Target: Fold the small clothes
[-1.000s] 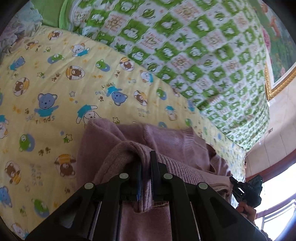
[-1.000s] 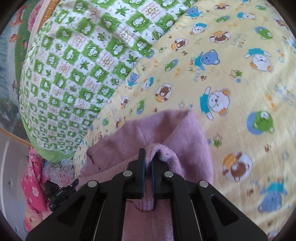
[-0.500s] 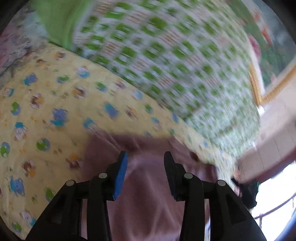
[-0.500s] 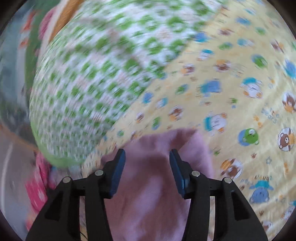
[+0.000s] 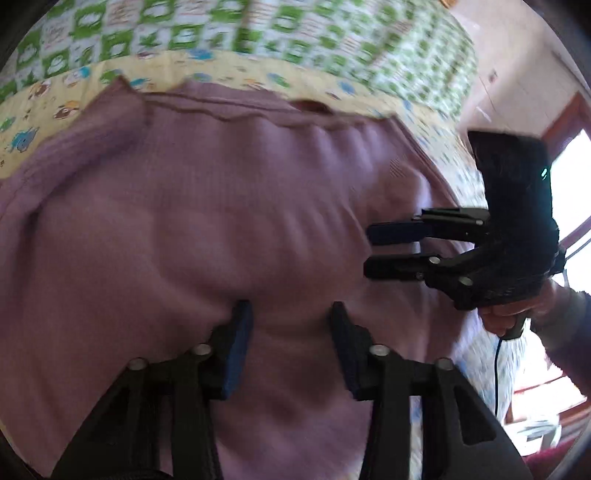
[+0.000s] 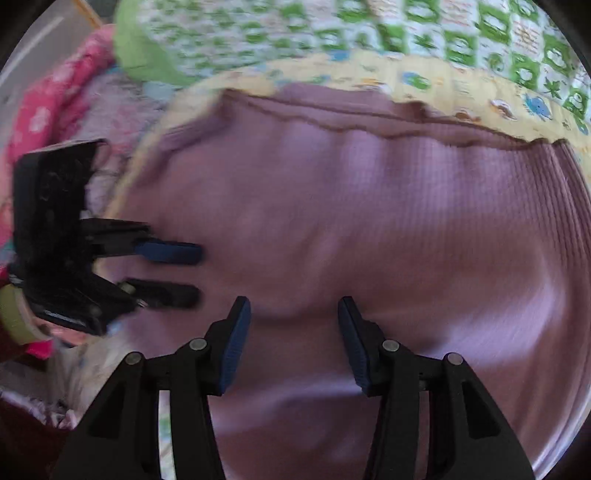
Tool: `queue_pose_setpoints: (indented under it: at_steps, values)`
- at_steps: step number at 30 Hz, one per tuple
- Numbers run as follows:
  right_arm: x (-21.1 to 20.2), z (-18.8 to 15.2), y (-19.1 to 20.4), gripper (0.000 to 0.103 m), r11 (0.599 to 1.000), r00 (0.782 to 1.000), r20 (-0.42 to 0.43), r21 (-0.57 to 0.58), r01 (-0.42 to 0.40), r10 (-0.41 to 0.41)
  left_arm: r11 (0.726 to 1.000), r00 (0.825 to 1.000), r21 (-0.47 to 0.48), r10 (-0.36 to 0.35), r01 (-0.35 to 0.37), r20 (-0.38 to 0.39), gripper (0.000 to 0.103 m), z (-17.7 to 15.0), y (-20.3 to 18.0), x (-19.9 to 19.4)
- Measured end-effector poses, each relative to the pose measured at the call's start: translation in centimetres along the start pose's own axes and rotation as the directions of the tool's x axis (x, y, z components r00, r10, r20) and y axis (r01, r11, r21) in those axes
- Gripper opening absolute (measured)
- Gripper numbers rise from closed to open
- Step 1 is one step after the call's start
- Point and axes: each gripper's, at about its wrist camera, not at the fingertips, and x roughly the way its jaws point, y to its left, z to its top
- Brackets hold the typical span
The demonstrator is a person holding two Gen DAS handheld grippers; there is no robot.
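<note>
A mauve knitted garment (image 5: pixel 207 221) is seen spread flat on a yellow cartoon-print sheet (image 5: pixel 44 96), filling the centre of both wrist views. A green checked quilt (image 5: pixel 258 29) is noted along the top of each frame, and pink floral bedding (image 6: pixel 51 99) in the upper left of the right wrist view.

The left gripper (image 5: pixel 288 325) is found partly open; its jaws have just been closing slightly after a release. Only flat knit is seen between the pads, and nothing is held. The right gripper (image 6: pixel 291 325) is found in the same condition: partly open, jaws lately narrowed, cloth beneath but not pinched. In the left wrist view it enters from the right edge, carried by a hand (image 5: pixel 517 314).

The garment's long axis is judged to run across each frame, left to right, with a ribbed edge (image 6: pixel 369 125) along the top, beyond the jaws. Each gripper is placed over one end, fingertips turned toward the other across the middle. For a next fold, each end is judged nearest to the gripper above it. Motion blur limits finer detail.
</note>
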Motion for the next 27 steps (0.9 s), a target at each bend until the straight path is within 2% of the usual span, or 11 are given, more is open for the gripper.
queue_pose_setpoints:
  at_steps: [2, 4, 8, 11, 12, 14, 15, 17, 21, 24, 27]
  values:
    - [-0.5, 1.3, -2.8, 0.049, 0.995, 0.997, 0.083, 0.097, -0.007, -0.001, 0.999, 0.999, -0.036, 0.009, -0.008, 0.031, 0.034, 1.7, 1.8, -0.4]
    - [-1.3, 2.3, -5.2, 0.049, 0.983, 0.988, 0.153, 0.186, 0.0, -0.029, 0.996, 0.994, -0.073, 0.054, -0.047, 0.096, 0.034, 3.9, 4.0, -1.7]
    - [-3.6, 2.7, -10.0, 0.049, 0.937, 0.953, 0.284, 0.349, -0.001, -0.105, 0.977, 0.974, -0.192, 0.133, -0.098, 0.182, 0.034, 6.3, 9.3, -4.4]
    - [-5.4, 1.5, -12.8, 0.048, 0.882, 0.925, 0.357, 0.468, -0.053, -0.134, 0.952, 0.958, -0.287, 0.177, -0.108, 0.224, 0.034, 6.1, 12.8, -6.4]
    - [-5.9, 1.2, -13.2, 0.048, 0.869, 0.92, 0.364, 0.491, -0.057, -0.145, 0.935, 0.95, -0.332, 0.206, -0.121, 0.235, 0.034, 5.8, 14.0, -7.2]
    - [-6.9, 0.8, -13.1, 0.05, 0.856, 0.91, 0.378, 0.514, -0.056, -0.167, 0.913, 0.938, -0.39, 0.231, -0.118, 0.257, 0.034, 5.0, 15.4, -8.7]
    - [-7.4, 0.7, -12.7, 0.05, 0.853, 0.908, 0.381, 0.519, -0.055, -0.173, 0.898, 0.932, -0.423, 0.248, -0.12, 0.262, 0.038, 4.5, 15.7, -9.4]
    - [-8.6, 0.2, -11.8, 0.05, 0.859, 0.908, 0.387, 0.508, -0.066, -0.159, 0.889, 0.93, -0.446, 0.245, -0.103, 0.273, 0.039, 3.1, 16.0, -11.0]
    - [-10.1, -2.1, -6.7, 0.05, 0.915, 0.931, 0.358, 0.395, -0.086, -0.067, 0.909, 0.934, -0.412, 0.198, -0.061, 0.299, 0.045, -0.2, 12.5, -13.1]
    - [-9.8, -5.2, -2.6, 0.051, 0.957, 0.96, 0.281, 0.282, -0.069, -0.013, 0.931, 0.951, -0.364, 0.119, -0.007, 0.285, 0.051, -3.1, 8.1, -12.6]
    - [-8.9, -8.4, -1.7, 0.052, 0.963, 0.982, 0.18, 0.27, 0.0, -0.051, 0.944, 0.97, -0.329, 0.114, -0.038, 0.215, 0.051, -5.2, 5.8, -10.6]
